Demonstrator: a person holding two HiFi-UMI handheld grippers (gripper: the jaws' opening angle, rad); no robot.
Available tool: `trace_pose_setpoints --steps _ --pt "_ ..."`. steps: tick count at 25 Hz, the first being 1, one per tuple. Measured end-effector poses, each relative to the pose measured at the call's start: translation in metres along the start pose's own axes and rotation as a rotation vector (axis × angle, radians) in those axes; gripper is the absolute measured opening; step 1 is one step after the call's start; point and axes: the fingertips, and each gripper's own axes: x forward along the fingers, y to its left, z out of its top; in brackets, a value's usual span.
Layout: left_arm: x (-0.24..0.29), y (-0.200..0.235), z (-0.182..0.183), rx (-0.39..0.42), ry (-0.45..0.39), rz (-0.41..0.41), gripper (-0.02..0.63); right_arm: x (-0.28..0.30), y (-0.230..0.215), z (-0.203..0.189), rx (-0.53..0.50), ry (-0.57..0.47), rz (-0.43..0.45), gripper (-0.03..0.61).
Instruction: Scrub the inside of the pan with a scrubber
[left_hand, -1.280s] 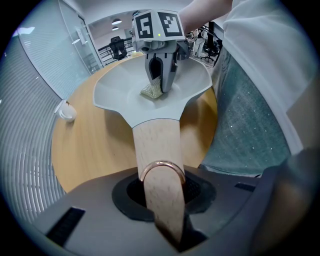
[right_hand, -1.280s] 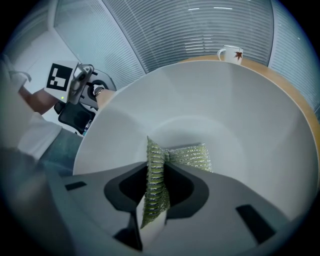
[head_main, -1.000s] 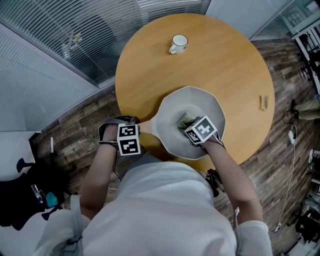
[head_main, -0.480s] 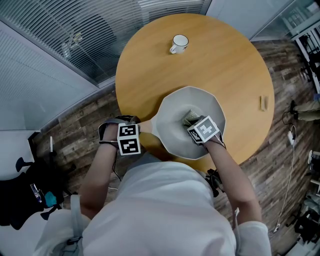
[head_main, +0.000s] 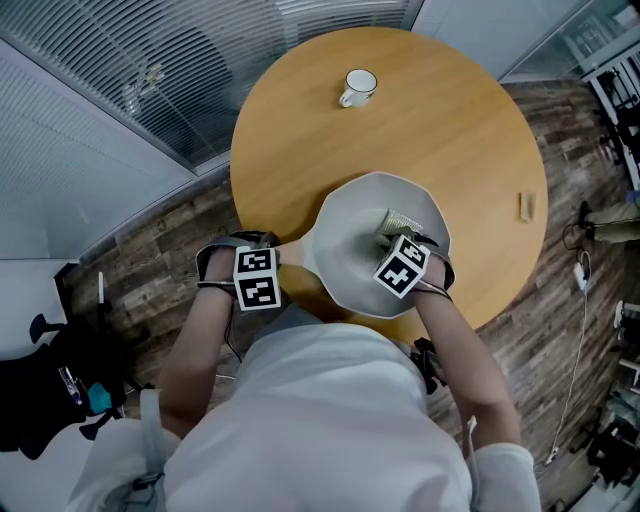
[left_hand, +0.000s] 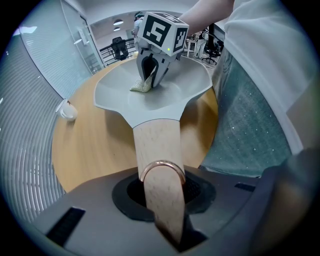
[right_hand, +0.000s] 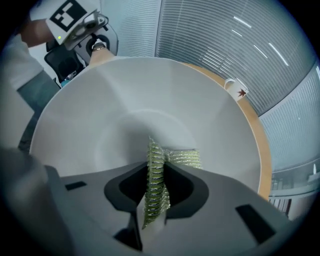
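The left gripper (left_hand: 162, 200) is clamped on the pale wooden handle (left_hand: 152, 145) of the wide, pale-grey faceted pan (head_main: 345, 210), at the near edge of the round wooden table (head_main: 470, 120). The right gripper (right_hand: 154, 200) pinches a yellow-green mesh scrubber (right_hand: 180, 159), whose free end lies on the pan's floor just past the jaws. Farther off stands a white mug (head_main: 357, 87). Since a second ago the right gripper has rolled and carried the scrubber from the pan's middle toward its far right side. The left gripper has kept still.
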Motion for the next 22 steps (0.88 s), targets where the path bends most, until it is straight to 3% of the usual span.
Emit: trace_pose_setpoints --steps 7,22 --pt "0.001 0.0 -0.001 0.005 -0.007 0.002 0.095 0.006 -0.011 -0.011 -0.09 0.064 -0.069 0.097" --pt "0.0 -0.001 0.002 0.002 -0.016 -0.007 0.094 0.004 -0.039 -0.033 -0.027 0.124 -0.129 0.098"
